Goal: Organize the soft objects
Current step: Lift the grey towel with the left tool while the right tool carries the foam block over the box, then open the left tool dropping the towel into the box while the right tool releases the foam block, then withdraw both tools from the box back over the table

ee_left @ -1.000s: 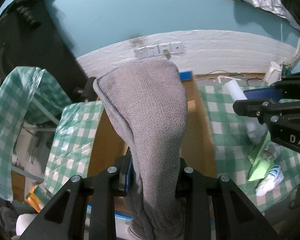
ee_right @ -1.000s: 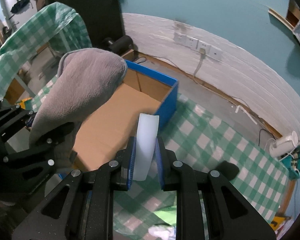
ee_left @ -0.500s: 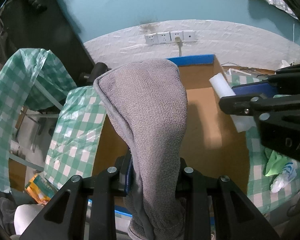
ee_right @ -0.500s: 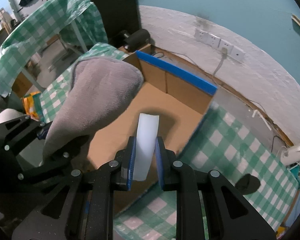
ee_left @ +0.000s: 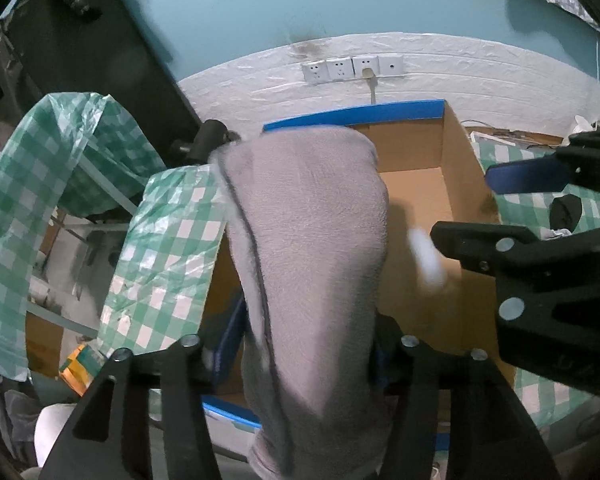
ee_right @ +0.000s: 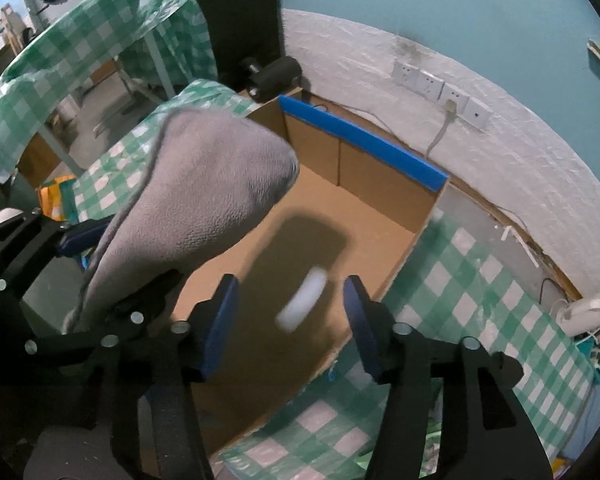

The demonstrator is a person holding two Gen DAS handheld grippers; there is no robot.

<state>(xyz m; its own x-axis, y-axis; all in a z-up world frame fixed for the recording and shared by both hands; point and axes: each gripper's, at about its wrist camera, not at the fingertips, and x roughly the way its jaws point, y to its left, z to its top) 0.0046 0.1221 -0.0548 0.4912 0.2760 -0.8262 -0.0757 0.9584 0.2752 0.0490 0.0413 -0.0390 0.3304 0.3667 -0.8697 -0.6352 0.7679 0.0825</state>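
My left gripper (ee_left: pixel 308 344) is shut on a grey towel (ee_left: pixel 308 248), which stands up over the near left side of an open cardboard box (ee_left: pixel 412 152) with blue rims. The towel (ee_right: pixel 204 200) and box (ee_right: pixel 380 208) also show in the right wrist view. My right gripper (ee_right: pixel 290 316) is open above the box. A white foam piece (ee_right: pixel 302 304) is blurred below the open jaws, falling into the box; it also shows in the left wrist view (ee_left: pixel 426 260).
The box sits between green checked tablecloths (ee_left: pixel 168 248) (ee_right: pixel 480 300). A white wall with sockets (ee_left: pixel 352 68) is behind. A black sock (ee_left: pixel 566 210) lies on the right cloth. A black cylinder (ee_right: pixel 276 74) stands beyond the box.
My right gripper opened and let go of the white foam piece, which now drops into the box. Both grippers moved further over the box. The towel stays clamped.
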